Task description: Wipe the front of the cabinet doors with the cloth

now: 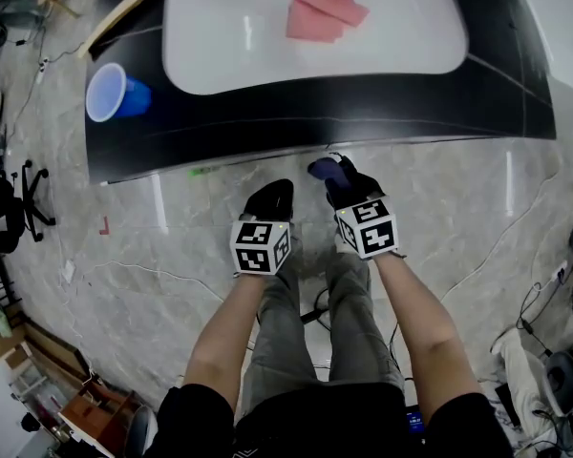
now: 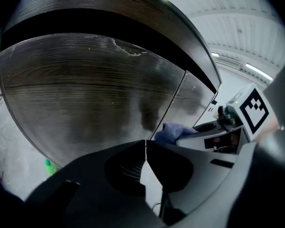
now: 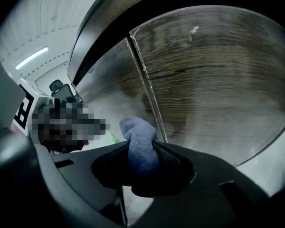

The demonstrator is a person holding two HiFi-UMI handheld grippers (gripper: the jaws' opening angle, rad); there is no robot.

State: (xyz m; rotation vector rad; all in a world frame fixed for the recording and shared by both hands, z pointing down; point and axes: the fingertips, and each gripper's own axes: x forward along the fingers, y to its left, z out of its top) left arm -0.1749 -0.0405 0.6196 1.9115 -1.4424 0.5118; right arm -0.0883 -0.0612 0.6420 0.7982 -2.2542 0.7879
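My right gripper [image 3: 141, 148] is shut on a blue cloth [image 3: 138, 144], its bunched end close to the seam between the two dark wood-grain cabinet doors [image 3: 213, 84]. From the head view the cloth [image 1: 327, 169] pokes out ahead of the right gripper [image 1: 344, 187], just below the cabinet's front edge [image 1: 315, 132]. Beside it on the left, my left gripper [image 1: 270, 201] is shut with nothing in it. In the left gripper view its jaws [image 2: 145, 144] meet in front of the left door [image 2: 85, 89], and the cloth [image 2: 173, 132] shows to the right.
On the white cabinet top [image 1: 220, 27] lies a folded pink cloth [image 1: 323, 12]. A blue cup [image 1: 113, 93] stands on the dark left end. A small green object [image 2: 48, 166] lies on the marble floor [image 1: 153, 246] by the cabinet base. An office chair [image 1: 14, 203] and cables surround the area.
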